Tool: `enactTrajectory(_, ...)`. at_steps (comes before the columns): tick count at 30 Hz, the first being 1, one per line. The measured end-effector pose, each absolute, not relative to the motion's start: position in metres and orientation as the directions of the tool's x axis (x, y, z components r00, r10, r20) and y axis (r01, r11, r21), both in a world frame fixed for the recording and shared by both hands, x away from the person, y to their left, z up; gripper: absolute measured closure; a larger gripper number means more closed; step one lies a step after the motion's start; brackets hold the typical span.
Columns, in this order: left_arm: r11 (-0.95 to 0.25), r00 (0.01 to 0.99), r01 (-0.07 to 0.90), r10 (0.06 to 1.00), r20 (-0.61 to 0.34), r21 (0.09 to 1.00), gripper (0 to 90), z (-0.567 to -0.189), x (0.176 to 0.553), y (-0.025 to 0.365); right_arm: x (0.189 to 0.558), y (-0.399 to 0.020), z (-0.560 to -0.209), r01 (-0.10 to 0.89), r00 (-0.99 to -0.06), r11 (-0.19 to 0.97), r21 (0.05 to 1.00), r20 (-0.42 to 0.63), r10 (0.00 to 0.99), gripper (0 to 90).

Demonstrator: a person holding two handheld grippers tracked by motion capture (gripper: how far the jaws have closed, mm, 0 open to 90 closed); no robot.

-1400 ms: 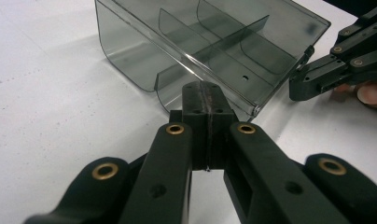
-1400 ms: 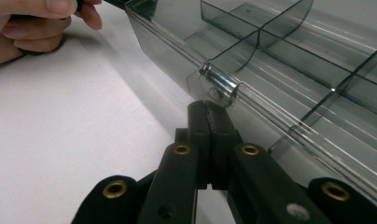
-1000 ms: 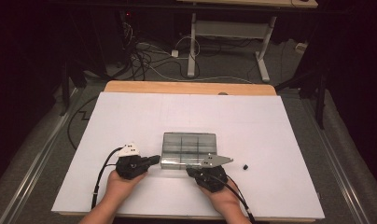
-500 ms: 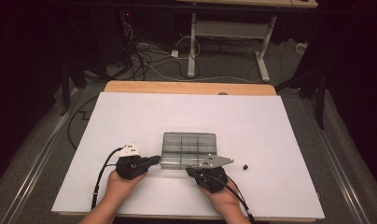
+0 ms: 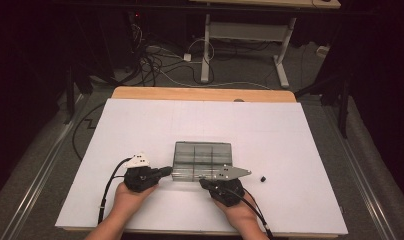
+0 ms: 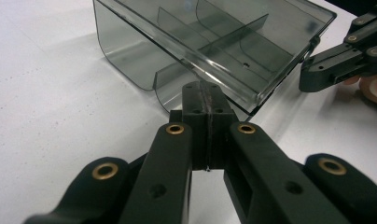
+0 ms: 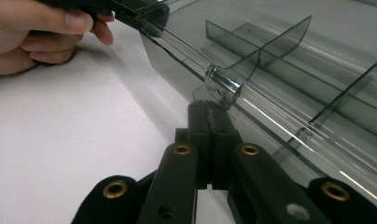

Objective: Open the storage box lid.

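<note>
Both grippers, left gripper (image 5: 166, 172) and right gripper (image 5: 204, 183), sit clenched empty against the near edge of the smoky divided box (image 5: 202, 160), mid-table. Looks like lid-opening; next they'd need to catch the clasp (image 7: 222, 86).

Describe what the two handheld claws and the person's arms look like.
Both claws are matte black plastic, with flat paired jaws on linked bars pinned by brass-coloured rivets. The left claw carries a pale three-cornered plate dotted with small holes, the right claw a grey one. A black cable trails from each toward the person. The forearms are bare, with no sleeves or gloves visible.
</note>
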State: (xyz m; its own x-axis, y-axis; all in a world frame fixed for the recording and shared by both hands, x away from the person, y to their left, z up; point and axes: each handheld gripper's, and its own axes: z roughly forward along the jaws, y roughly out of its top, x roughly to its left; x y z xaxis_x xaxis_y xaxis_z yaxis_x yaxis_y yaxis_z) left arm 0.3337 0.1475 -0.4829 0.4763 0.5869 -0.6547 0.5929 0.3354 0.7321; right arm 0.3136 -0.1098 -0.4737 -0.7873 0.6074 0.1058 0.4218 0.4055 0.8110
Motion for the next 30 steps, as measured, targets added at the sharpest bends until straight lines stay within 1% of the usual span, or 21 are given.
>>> enactTrajectory(16, 0.347, 0.478, 0.592, 0.576, -0.664, 0.727, 87.4, -0.480, 0.333, 0.150, 0.316, -0.113, -0.464, 0.405, -0.780, 0.376, 0.833, 0.100, 0.618, 90.0)
enactTrajectory(30, 0.373, 0.504, 0.585, 0.529, -0.683, 0.720, 87.4, -0.466, 0.322, 0.149, 0.318, -0.117, -0.455, 0.388, -0.775, 0.357, 0.850, 0.091, 0.625, 90.0)
